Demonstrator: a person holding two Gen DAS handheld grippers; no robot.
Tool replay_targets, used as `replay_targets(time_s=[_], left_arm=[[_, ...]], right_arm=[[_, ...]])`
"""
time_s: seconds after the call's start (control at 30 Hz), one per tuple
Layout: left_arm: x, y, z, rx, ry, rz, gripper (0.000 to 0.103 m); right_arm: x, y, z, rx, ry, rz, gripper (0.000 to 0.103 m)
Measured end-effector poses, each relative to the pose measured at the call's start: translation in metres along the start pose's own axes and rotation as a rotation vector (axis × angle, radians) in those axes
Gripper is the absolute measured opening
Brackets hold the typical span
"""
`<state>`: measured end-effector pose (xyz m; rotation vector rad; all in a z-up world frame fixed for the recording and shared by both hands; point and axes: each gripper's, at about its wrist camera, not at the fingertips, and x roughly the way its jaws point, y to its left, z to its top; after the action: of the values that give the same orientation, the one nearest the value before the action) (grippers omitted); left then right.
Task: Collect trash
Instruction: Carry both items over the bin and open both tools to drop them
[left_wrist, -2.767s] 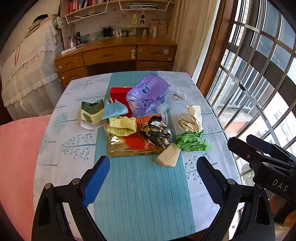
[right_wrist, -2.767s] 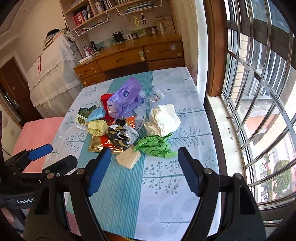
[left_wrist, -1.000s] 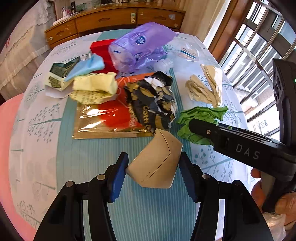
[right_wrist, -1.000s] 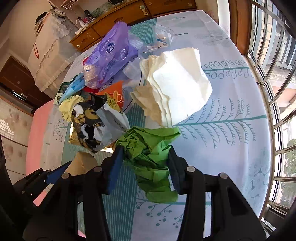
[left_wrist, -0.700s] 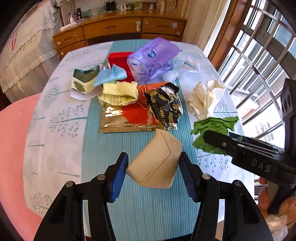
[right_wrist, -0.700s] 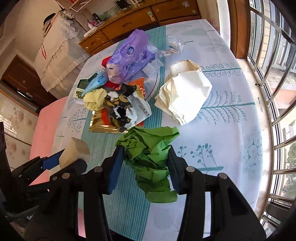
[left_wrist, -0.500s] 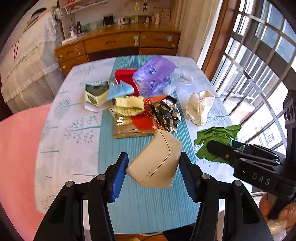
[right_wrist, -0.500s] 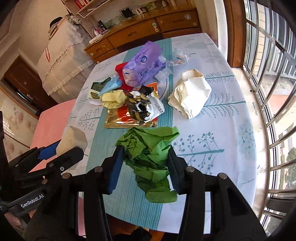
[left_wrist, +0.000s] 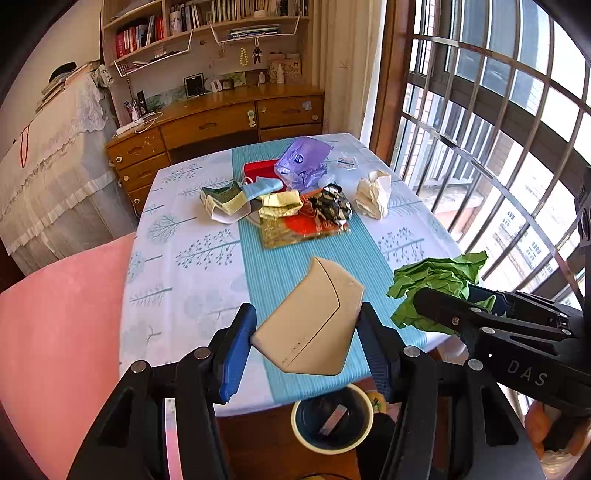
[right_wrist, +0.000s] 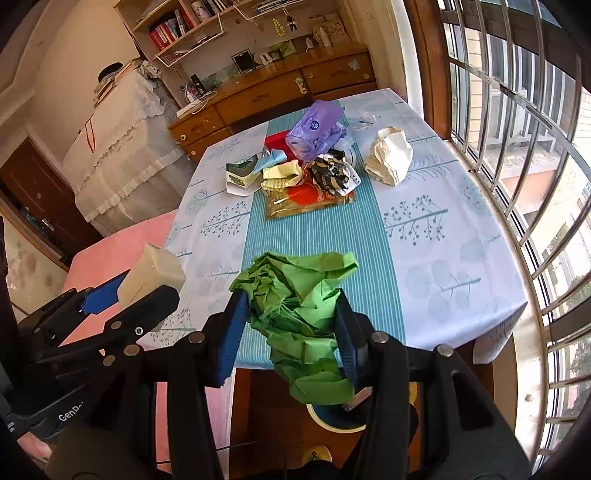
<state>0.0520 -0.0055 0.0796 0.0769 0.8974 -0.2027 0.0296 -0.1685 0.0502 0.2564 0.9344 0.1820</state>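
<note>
My left tongs (left_wrist: 304, 334) grip a flat beige paper carton (left_wrist: 314, 321) by its side edges above the near edge of the table (left_wrist: 184, 258), its pointed end tilted away and leftwards. My right tongs (right_wrist: 290, 330) pinch a crumpled green paper wad (right_wrist: 299, 306), which hangs lengthwise and hides part of the round dark bin (left_wrist: 332, 419) on the floor below.

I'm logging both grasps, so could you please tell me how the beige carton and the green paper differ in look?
The beige carton is smooth and rigid, with flat faces; the green paper is crumpled and limp. The carton sits wholly between the left gripper pads; the paper spills below the right gripper. Both are clamped, lifted off the table.
</note>
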Motion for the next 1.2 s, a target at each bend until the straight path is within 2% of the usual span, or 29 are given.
replay_targets(time_s=[0.17, 0.3, 0.6, 0.9, 1.2], left_arm=[[-0.027, 0.008, -0.043, 0.030, 0.011, 0.000, 0.056], [-0.034, 0.007, -0.070, 0.035, 0.044, -0.010, 0.056], [-0.013, -0.014, -0.128, 0.043, 0.144, -0.025, 0.056], [0.071, -0.032, -0.187, 0.015, 0.260, 0.001, 0.056], [0.183, -0.032, -0.248, -0.097, 0.341, 0.011, 0.056]], right_arm=[[-0.021, 0.015, -0.052, 0.017, -0.001, -0.020, 0.042], [-0.029, 0.020, -0.086, 0.025, 0.024, -0.037, 0.042], [-0.022, -0.001, -0.139, 0.059, 0.097, -0.074, 0.042], [0.054, -0.056, -0.183, 0.093, 0.194, -0.091, 0.042], [0.151, -0.110, -0.229, 0.088, 0.282, -0.113, 0.042]])
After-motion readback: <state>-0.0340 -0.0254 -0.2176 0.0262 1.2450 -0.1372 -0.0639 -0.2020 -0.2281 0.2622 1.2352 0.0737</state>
